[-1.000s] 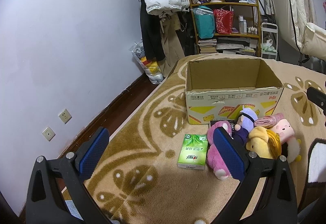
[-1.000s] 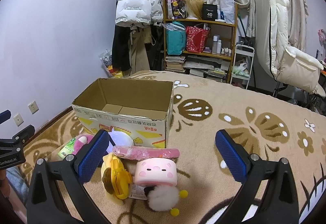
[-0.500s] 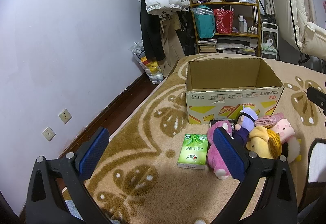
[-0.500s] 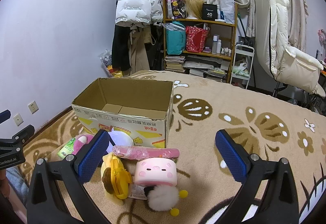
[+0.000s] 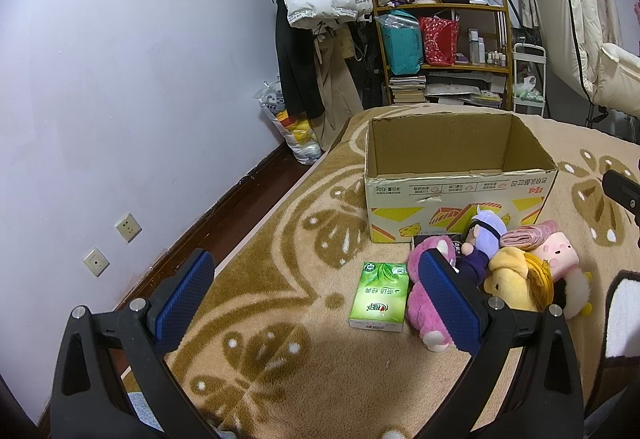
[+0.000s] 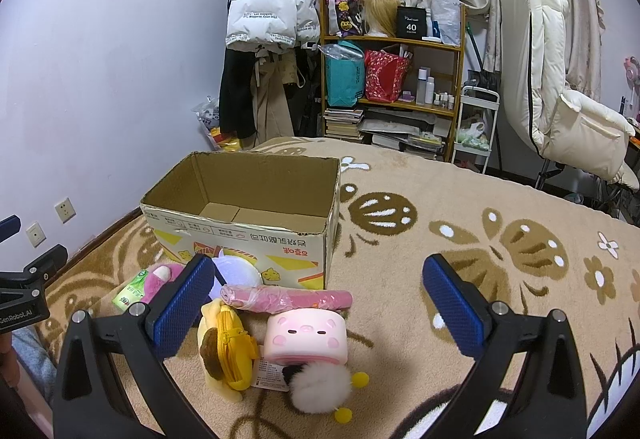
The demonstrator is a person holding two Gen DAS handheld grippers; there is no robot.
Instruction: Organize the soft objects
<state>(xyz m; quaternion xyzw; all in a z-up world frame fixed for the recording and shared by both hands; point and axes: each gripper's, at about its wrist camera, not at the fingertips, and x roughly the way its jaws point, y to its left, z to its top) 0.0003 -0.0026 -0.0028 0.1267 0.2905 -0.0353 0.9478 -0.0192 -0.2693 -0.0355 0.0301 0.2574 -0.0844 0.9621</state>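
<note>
Both grippers, left (image 5: pixel 316 299) and right (image 6: pixel 318 301), spread wide, holding nothing, poised above carpet (image 6: pixel 440 207). Toys (image 6: pixel 306 335) heaped against front wall of box (image 6: pixel 256 235), box apparently empty. No pick begun yet. Next: lower right gripper over pink pig, close gently, lift into box.

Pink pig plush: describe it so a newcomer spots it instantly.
Find the open cardboard box on the carpet; a cluster of soft toys lies at its printed front. The pink pig plush is the blocky one, between the yellow plush and bare carpet, alone in having a snout and rosy cheeks.
</note>
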